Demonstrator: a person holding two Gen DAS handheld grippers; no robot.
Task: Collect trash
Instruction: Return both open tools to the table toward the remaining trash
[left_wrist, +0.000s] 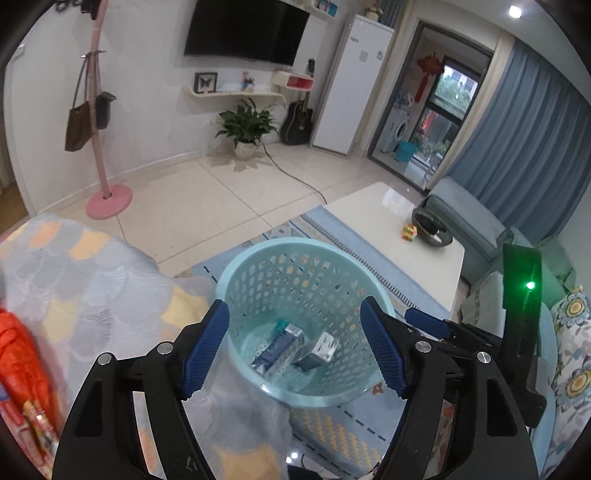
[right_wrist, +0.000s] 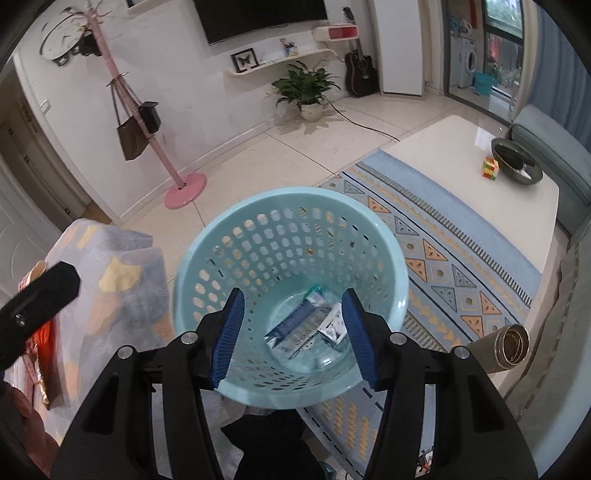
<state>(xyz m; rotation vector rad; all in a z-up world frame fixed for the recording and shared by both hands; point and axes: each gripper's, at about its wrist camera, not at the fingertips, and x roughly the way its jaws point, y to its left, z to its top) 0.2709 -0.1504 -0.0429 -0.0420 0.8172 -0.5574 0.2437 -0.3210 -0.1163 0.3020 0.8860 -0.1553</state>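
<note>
Because both grippers hang over the open mouth of the pale blue perforated waste basket (right_wrist: 291, 295), anything let go from them should fall straight in. At the basket's bottom lie the task's trash: a dark blue-and-white carton (right_wrist: 299, 328) and, touching it on the side nearer the coffee table, a small silvery packet (right_wrist: 334, 325).

In its own view the left gripper (left_wrist: 295, 350) stands with its blue pads wide apart, framing the basket's opening with nothing between them. The right gripper (right_wrist: 293, 339) is also parted, less widely, and empty; its pads (right_wrist: 229, 339) sit over the near rim.

Beside the basket, on the side away from the table, a scale-patterned grey and yellow cloth (left_wrist: 92, 280) covers a seat and comes up against the basket wall; beyond it lie red wrappers (left_wrist: 22, 354), probably trash still to be fetched. On the basket's other side the patterned blue rug (right_wrist: 443, 251) runs to the white coffee table (right_wrist: 443, 158), leaving open room there. A metal flask (right_wrist: 506, 345) lies near the basket on that side, well below rim height.
</note>
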